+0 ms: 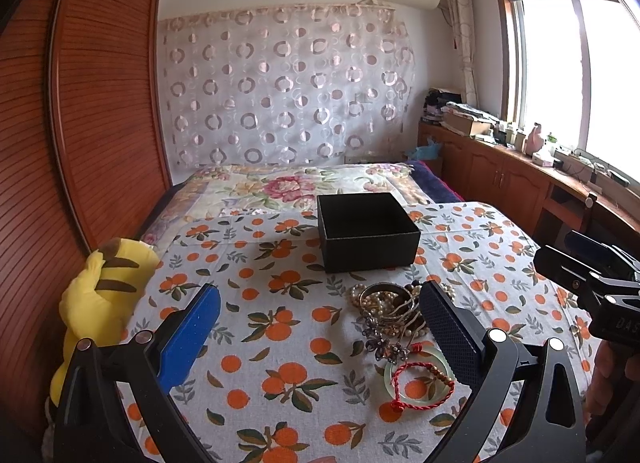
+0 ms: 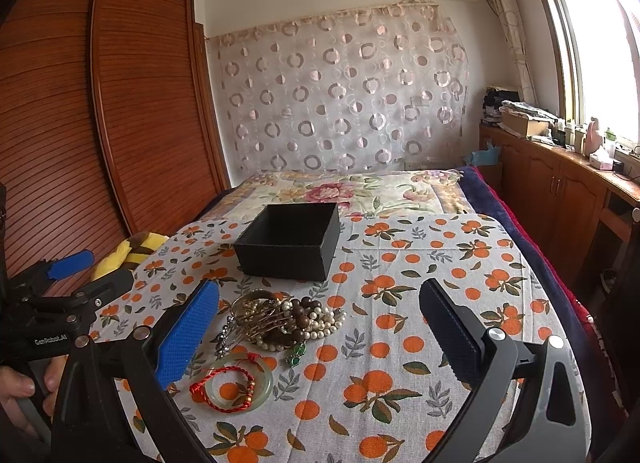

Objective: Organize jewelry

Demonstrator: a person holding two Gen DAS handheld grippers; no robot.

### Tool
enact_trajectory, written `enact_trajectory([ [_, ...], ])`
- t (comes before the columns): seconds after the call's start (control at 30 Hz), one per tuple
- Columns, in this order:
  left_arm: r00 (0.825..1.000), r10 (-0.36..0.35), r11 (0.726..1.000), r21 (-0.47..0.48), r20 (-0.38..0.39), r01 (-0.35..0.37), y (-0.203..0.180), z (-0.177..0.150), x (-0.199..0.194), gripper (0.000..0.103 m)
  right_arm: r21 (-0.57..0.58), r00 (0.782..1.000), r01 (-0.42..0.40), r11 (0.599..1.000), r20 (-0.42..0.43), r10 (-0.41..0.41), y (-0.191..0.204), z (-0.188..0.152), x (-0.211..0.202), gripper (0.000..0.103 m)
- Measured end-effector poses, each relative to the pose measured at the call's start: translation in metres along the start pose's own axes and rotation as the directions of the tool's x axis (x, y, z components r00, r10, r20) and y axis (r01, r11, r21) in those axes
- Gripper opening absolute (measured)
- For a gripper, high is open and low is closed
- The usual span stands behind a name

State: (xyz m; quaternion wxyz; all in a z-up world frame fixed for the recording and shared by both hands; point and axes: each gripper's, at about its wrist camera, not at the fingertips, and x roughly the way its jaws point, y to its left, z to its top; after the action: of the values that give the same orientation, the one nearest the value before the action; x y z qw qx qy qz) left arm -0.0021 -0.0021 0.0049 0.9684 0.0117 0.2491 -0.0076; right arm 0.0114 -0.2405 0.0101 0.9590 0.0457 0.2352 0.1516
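Note:
An open black box stands on the orange-print cloth. In front of it lies a jewelry pile: pearl strands, brown beads, metal bangles, a flower piece. Nearer lies a pale jade bangle with a red cord bracelet across it. My left gripper is open and empty, above the cloth, left of the pile. My right gripper is open and empty, the pile beside its left finger. Each gripper shows at the edge of the other's view.
The orange-print cloth covers a table against a floral bed. A yellow plush toy sits at the table's left edge. A wooden wardrobe stands left. A cabinet under the window stands right.

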Motion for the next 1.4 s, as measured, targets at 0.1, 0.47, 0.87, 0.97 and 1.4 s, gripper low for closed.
enact_trajectory([
  [0.1, 1.000, 0.001, 1.000, 0.001, -0.001, -0.001, -0.001, 0.002, -0.001, 0.097, -0.001, 1.000, 0.001, 1.000, -0.001, -0.001, 0.001, -0.001, 0.000, 0.101],
  [0.47, 1.000, -0.003, 1.000, 0.004, -0.001, 0.003, -0.002, 0.005, 0.004, 0.097, -0.001, 1.000, 0.000, 1.000, 0.001, 0.000, 0.002, 0.000, -0.001, 0.101],
  [0.87, 1.000, -0.002, 1.000, 0.000, 0.006, 0.002, -0.003, 0.006, -0.007, 0.097, -0.001, 1.000, -0.002, 1.000, 0.002, 0.002, 0.002, 0.000, -0.002, 0.101],
  [0.97, 1.000, -0.003, 1.000, -0.003, 0.011, 0.003, -0.002, 0.008, -0.011, 0.097, -0.001, 1.000, -0.001, 1.000, 0.003, 0.001, 0.002, 0.001, -0.002, 0.101],
  [1.4, 1.000, -0.010, 1.000, -0.011, 0.009, 0.010, -0.007, 0.017, -0.008, 0.097, 0.000, 1.000, -0.001, 1.000, 0.002, 0.001, 0.002, -0.001, -0.001, 0.101],
])
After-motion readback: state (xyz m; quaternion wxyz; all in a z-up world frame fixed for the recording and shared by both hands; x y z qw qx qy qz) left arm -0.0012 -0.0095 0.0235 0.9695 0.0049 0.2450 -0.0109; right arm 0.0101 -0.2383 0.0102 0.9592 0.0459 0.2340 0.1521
